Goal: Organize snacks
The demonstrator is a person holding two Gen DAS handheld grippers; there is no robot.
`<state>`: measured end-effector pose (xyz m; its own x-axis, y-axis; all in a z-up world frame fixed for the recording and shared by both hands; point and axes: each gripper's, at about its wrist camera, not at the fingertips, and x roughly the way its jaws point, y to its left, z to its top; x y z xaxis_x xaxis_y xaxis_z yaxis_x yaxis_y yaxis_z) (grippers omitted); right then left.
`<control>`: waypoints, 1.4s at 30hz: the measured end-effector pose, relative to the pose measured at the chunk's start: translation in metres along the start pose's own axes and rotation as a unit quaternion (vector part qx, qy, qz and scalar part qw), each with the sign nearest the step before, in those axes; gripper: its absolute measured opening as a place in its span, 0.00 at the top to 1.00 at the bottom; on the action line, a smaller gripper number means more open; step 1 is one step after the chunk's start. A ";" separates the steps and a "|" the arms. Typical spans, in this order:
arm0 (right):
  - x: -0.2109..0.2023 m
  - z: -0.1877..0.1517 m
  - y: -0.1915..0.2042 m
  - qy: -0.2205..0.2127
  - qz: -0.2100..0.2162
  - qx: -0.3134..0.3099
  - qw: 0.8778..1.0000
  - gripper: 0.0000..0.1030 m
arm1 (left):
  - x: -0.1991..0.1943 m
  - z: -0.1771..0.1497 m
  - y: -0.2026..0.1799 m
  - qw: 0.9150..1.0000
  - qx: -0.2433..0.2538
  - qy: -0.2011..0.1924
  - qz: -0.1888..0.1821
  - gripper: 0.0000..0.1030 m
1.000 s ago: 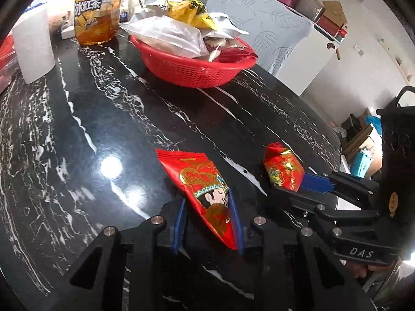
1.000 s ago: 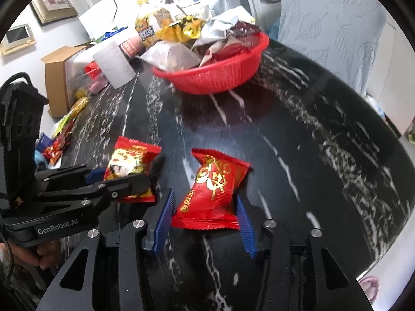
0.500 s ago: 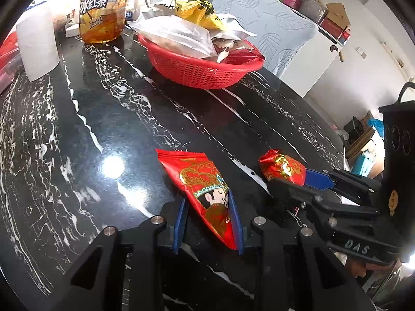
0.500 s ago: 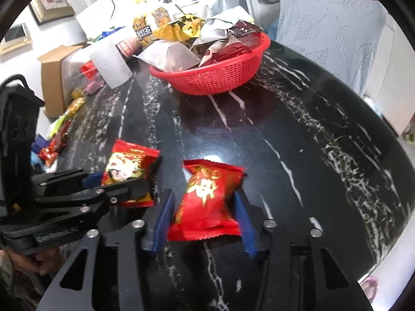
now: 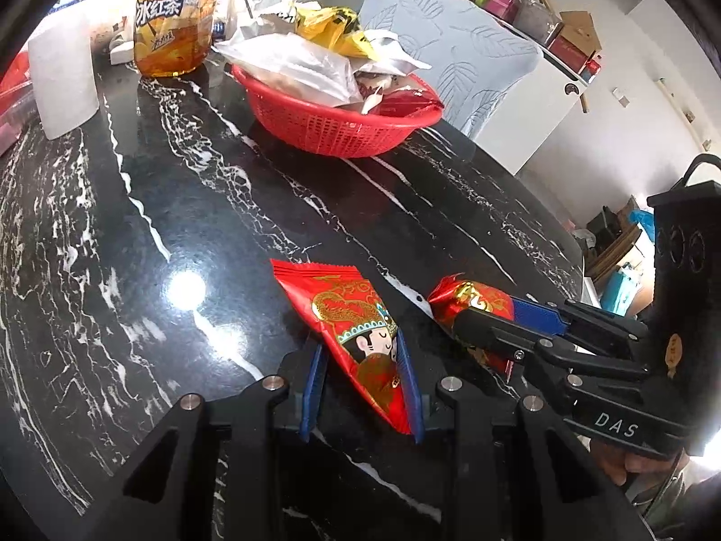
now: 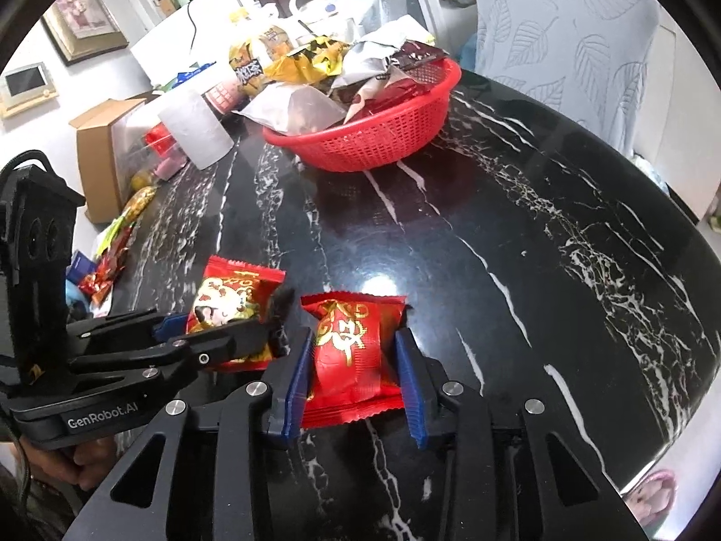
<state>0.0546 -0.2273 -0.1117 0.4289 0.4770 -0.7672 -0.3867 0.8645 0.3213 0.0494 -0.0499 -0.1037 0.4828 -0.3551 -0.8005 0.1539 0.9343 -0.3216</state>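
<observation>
Two grips at once, one packet per tool, presumably so both go to the basket in a single trip; left gripper (image 5: 360, 387) pinching a flat red foil snack packet printed with a cartoon face (image 5: 356, 333) by its near half, blue pads pressed against both long sides, far end sticking out forward over the black white-veined marble table (image 5: 135, 270); right gripper (image 6: 356, 378) clamped on a plump red foil snack packet with gold characters (image 6: 349, 351) across its width, crimped ends left free; both packets low over the near edge of the table, side by side, whether lifted clear or touching not possible to tell; red perforated plastic basket (image 5: 333, 126) heaped with silver and yellow bags at the far edge, well apart from both packets; likely destination, with little room on top, so a slide-off seems possible
</observation>
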 end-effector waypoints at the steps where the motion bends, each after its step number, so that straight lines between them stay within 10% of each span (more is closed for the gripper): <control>1: -0.002 0.000 0.000 -0.002 0.001 -0.001 1.000 0.66 | -0.002 0.000 -0.001 1.000 0.001 -0.002 -0.001 0.71; 24: -0.063 0.008 0.021 -0.083 -0.008 -0.047 0.995 0.67 | -0.060 0.013 -0.032 0.996 0.043 -0.075 -0.014 0.71; 26: -0.068 0.012 0.024 -0.092 -0.008 -0.053 0.994 0.85 | -0.063 0.018 -0.033 0.996 0.044 -0.081 -0.014 0.71; 33: -0.061 0.017 0.024 -0.080 -0.002 -0.063 0.995 0.87 | -0.059 0.021 -0.030 0.996 0.044 -0.081 -0.011 0.71; 38: -0.055 0.005 0.017 -0.053 -0.006 -0.051 0.997 0.43 | -0.052 0.011 -0.031 0.997 0.044 -0.060 -0.018 0.71; 42: -0.055 -0.007 0.012 -0.040 -0.011 -0.050 0.998 0.43 | -0.046 0.001 -0.033 0.998 0.040 -0.044 -0.027 0.71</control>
<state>0.0207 -0.2445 -0.0698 0.5004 0.4734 -0.7249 -0.4544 0.8563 0.2456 0.0226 -0.0646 -0.0553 0.5452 -0.4045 -0.7343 0.2488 0.9145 -0.3191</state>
